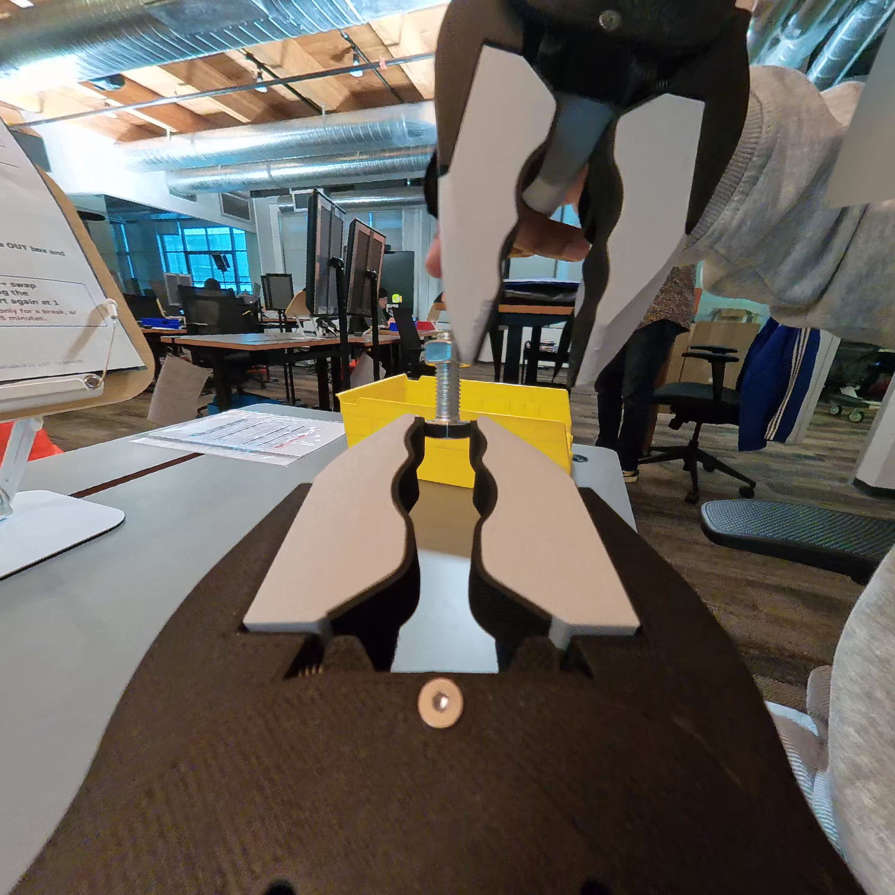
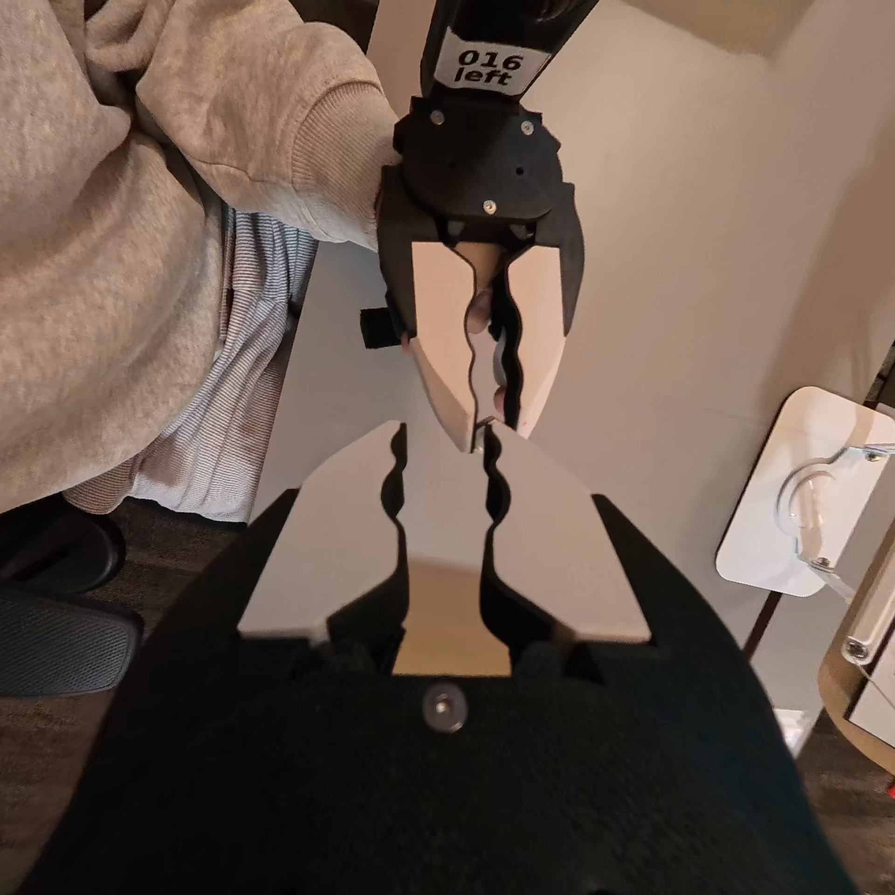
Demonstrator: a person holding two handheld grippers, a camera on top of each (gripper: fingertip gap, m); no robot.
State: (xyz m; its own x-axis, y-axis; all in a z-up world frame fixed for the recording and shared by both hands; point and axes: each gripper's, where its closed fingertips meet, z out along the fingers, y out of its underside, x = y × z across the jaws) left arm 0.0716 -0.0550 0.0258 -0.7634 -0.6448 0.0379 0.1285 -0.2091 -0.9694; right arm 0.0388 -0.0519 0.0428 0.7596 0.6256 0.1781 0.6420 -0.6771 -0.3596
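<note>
In the left wrist view my left gripper (image 1: pixel 446 426) is shut on the head end of a silver bolt (image 1: pixel 448 397) and holds it upright above the grey table (image 1: pixel 145 532). A silver nut (image 1: pixel 438 349) sits near the top of the thread. My right gripper (image 1: pixel 520 370) comes down from above with its jaws open, and its left fingertip (image 1: pixel 462 348) touches the nut. In the right wrist view my right gripper (image 2: pixel 445 431) is open, its right finger beside the tip of the shut left gripper (image 2: pixel 479 431). The bolt is almost hidden there.
A yellow bin (image 1: pixel 508 411) stands on the table just behind the bolt. Papers in a clear sleeve (image 1: pixel 242 431) lie at the back left. A document stand (image 1: pixel 48 290) with a white base (image 2: pixel 799 494) is at the left. Office chairs (image 1: pixel 702 402) stand off the table's right edge. The tips of both grippers are at nearly the same place.
</note>
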